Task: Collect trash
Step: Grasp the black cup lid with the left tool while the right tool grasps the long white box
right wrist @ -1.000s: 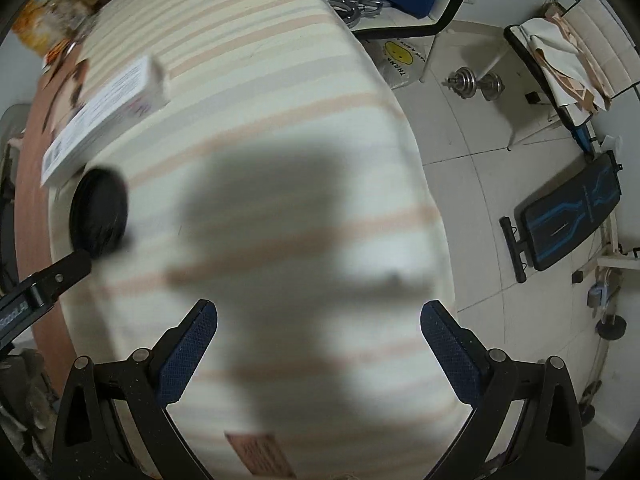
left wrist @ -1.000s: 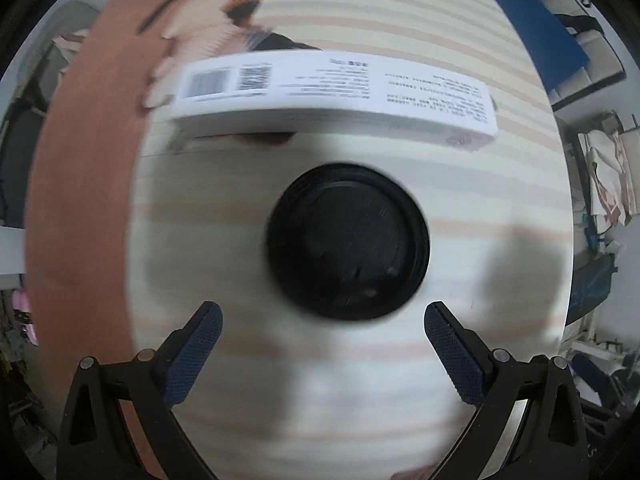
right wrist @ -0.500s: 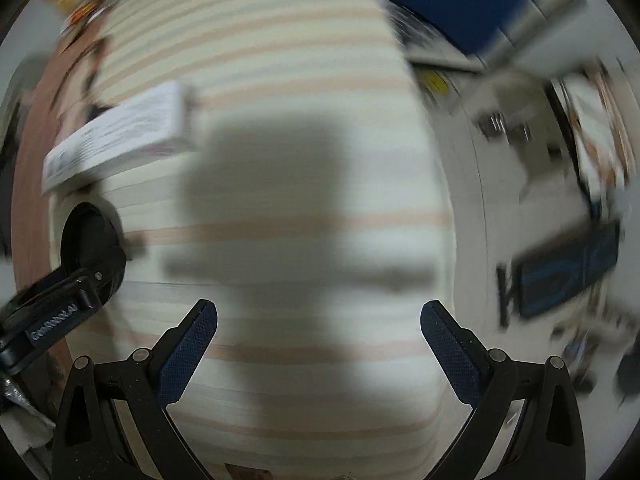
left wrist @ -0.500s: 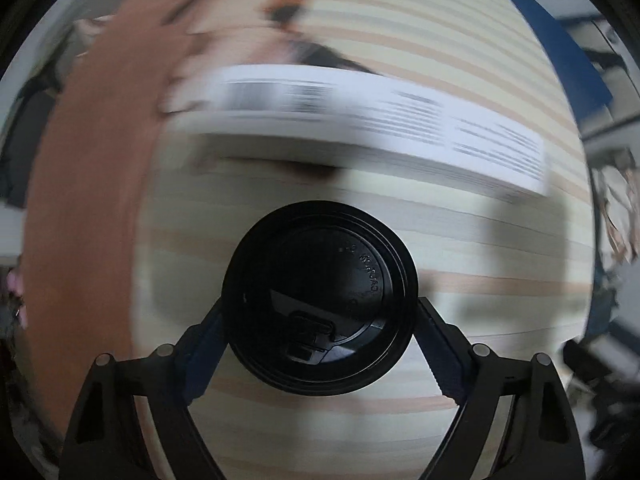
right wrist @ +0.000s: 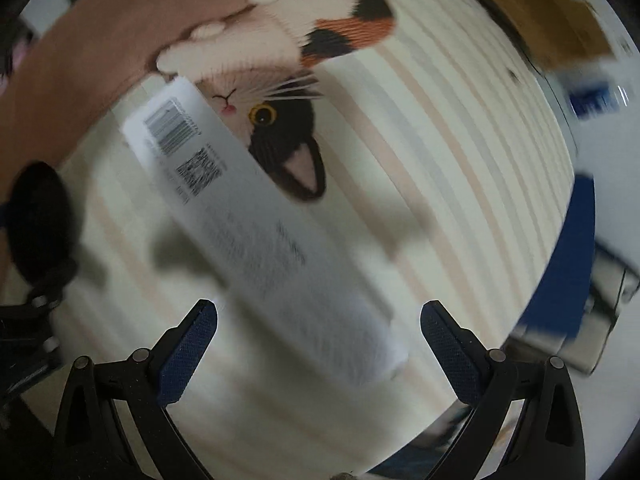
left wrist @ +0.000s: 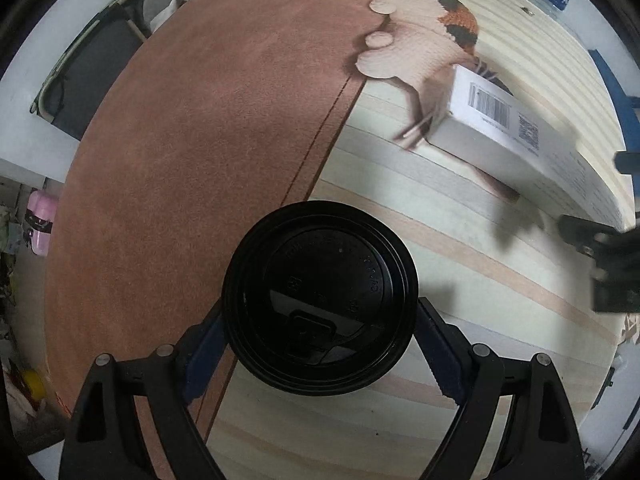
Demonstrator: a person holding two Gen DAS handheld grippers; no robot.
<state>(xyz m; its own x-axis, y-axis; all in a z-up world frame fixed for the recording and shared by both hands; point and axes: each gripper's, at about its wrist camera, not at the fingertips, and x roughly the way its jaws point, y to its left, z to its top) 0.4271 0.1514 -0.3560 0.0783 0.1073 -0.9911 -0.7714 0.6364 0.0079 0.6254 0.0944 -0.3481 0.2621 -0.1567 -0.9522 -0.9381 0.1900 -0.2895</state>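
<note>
Both moved: left gripper now clamps lid; right gripper over box.

A home room: a cat-print striped rug with a pink water bottle standing left of it.

Left hand-held gripper apparently clamped; right hand-held gripper spread wide.

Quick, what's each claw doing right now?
Left claw: closed on the black cup lid.
Right claw: open, holding nothing, over the white box.
</note>
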